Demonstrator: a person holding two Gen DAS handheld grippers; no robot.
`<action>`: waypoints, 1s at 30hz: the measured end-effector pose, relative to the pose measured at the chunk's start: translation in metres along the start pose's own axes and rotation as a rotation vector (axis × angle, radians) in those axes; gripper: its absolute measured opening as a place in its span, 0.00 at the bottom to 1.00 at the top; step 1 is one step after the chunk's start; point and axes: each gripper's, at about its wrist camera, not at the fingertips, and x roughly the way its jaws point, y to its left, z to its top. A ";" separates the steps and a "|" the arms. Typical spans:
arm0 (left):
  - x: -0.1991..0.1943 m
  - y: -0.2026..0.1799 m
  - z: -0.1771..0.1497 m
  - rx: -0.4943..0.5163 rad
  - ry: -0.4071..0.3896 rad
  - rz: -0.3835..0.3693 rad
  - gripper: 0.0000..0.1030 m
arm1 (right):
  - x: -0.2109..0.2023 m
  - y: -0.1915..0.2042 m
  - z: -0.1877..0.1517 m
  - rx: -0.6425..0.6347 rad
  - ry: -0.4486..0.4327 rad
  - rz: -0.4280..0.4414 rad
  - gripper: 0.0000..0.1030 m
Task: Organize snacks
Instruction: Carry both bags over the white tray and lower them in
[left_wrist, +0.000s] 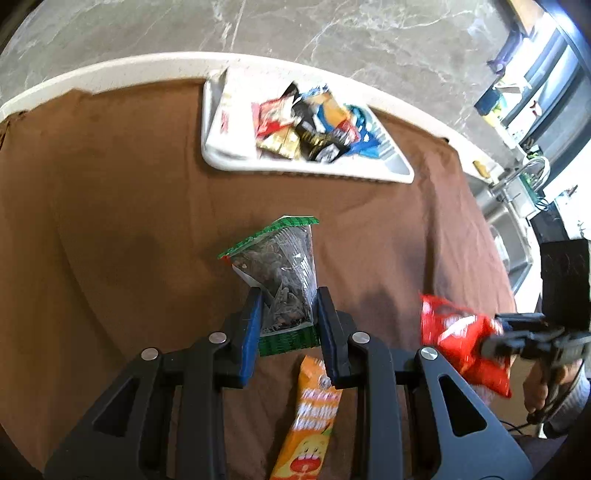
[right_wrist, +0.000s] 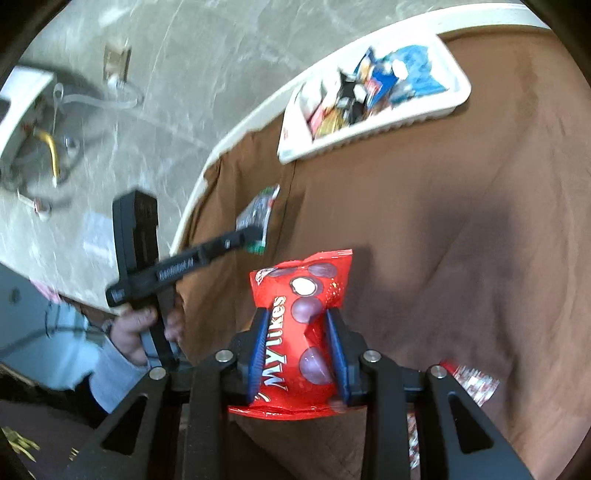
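Brown cloth (left_wrist: 129, 229), soft and faintly creased, covers the table (left_wrist: 110, 72), whose pale rounded edge shows beyond it against a grey marbled floor.

Nearest, an orange snack packet (left_wrist: 306, 424) with a cartoon face lies flat on the cloth, just under the left claw (left_wrist: 289, 321). That claw is clenched on a clear bag of dark seeds (left_wrist: 286, 280), its blue pads pressed to both sides; the bag is crinkly film with green serrated strips at top and bottom, and it stands upright between the fingers.

To the right, the right claw (right_wrist: 295, 350) grips a glossy red Mylikes pouch (right_wrist: 301, 332), puffed and shiny, printed with round chocolate balls. From the left wrist view the same red pouch (left_wrist: 461, 343) is held up off the cloth, blurred. A red-and-white wrapped packet (right_wrist: 472, 380) lies on the cloth near the right claw, partly hidden behind it.

Farther off, toward the far edge of the table, sits a white plastic tray (left_wrist: 229, 155), rectangular with a raised rim and rounded corners. Inside it is a loose heap of small snack packets (left_wrist: 314, 129): red, gold, black, orange and blue foil wrappers overlapping one another, gathered toward the right half, with bare white tray floor on the left.
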 end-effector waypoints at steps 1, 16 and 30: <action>-0.001 -0.001 0.004 -0.002 -0.005 -0.007 0.26 | -0.003 -0.002 0.006 0.008 -0.014 0.009 0.33; 0.009 -0.020 0.104 0.040 -0.076 -0.056 0.26 | -0.040 -0.027 0.125 0.069 -0.213 0.053 0.33; 0.061 -0.009 0.178 0.023 -0.076 -0.038 0.26 | -0.016 -0.057 0.213 0.087 -0.268 0.033 0.33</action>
